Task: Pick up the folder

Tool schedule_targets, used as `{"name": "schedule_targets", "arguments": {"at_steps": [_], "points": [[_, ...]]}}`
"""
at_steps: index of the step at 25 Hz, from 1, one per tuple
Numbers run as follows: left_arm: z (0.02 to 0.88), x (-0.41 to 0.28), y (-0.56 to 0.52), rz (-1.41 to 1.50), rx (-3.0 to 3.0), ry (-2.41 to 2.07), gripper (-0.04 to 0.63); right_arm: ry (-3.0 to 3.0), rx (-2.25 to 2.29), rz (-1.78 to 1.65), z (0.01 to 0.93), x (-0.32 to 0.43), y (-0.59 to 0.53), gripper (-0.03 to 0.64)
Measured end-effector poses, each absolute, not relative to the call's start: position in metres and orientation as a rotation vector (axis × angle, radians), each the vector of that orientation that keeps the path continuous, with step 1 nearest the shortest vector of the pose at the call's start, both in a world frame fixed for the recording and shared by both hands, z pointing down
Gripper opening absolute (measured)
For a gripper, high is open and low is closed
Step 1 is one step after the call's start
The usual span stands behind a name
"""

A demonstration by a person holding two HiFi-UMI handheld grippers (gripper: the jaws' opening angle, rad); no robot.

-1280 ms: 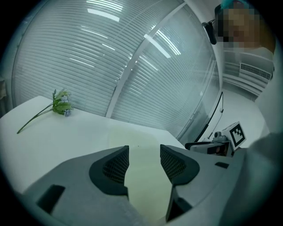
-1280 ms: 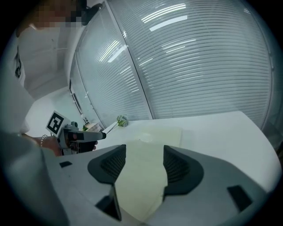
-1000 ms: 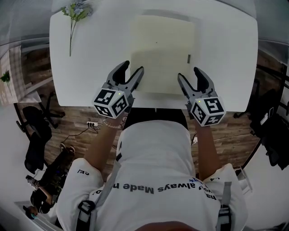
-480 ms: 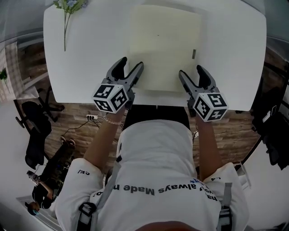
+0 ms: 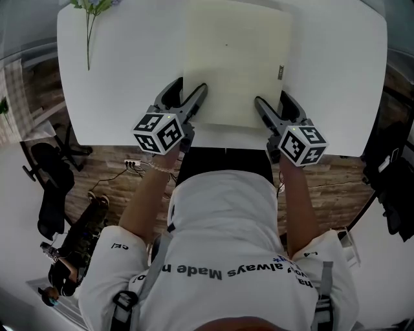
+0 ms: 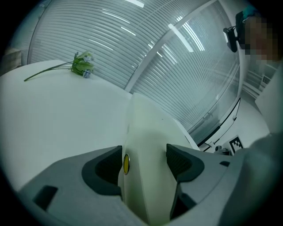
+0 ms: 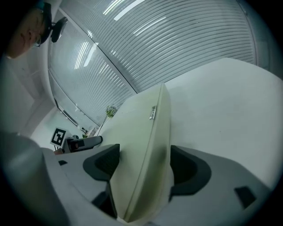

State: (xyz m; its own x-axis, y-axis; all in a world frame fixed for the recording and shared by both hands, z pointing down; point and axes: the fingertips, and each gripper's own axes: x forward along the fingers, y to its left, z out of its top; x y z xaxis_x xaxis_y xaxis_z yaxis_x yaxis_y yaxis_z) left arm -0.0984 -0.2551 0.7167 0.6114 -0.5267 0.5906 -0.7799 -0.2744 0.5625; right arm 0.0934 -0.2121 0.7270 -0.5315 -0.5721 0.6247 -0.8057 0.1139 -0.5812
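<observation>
A pale cream folder [image 5: 236, 58] lies flat on the white table [image 5: 116, 84], with a small metal tab [image 5: 281, 72] near its right edge. My left gripper [image 5: 187, 87] straddles the folder's near left corner with its jaws spread wide. In the left gripper view the folder [image 6: 146, 145] runs between the dark pads [image 6: 106, 165], and a yellow dot [image 6: 126, 163] shows on its edge. My right gripper [image 5: 272, 98] straddles the near right corner, its jaws opening. The right gripper view shows the folder [image 7: 141, 145] between those jaws too. Neither gripper visibly squeezes it.
A green flower sprig [image 5: 87, 19] lies at the table's far left corner. The table's near edge [image 5: 226, 150] runs just behind the grippers, close to the person's torso. A black office chair [image 5: 48, 187] stands on the wooden floor to the left.
Both grippers sank toward the table and slid forward onto the folder's near corners. Their jaws spread wider. The folder has not moved.
</observation>
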Motion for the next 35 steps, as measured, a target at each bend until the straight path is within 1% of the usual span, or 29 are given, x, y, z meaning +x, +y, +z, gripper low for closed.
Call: {"name": "schedule_targets", "arguments": {"at_steps": [5, 19, 35], "points": [[0.716, -0.097, -0.256, 0.336, 1.963, -1.006, 0.284, -2.163, 1.361, 1.446, 0.728, 0.092, -0.212, 0.307], [0.711, -0.096, -0.251, 0.319, 1.957, -0.998, 0.284, -2.154, 1.374, 1.392, 0.721, 0.090, -0.209, 0.305], [0.661, -0.090, -0.273, 0.255, 2.034, -1.044, 0.282, -2.229, 1.418, 1.294, 0.674, 0.095, -0.232, 0.305]]}}
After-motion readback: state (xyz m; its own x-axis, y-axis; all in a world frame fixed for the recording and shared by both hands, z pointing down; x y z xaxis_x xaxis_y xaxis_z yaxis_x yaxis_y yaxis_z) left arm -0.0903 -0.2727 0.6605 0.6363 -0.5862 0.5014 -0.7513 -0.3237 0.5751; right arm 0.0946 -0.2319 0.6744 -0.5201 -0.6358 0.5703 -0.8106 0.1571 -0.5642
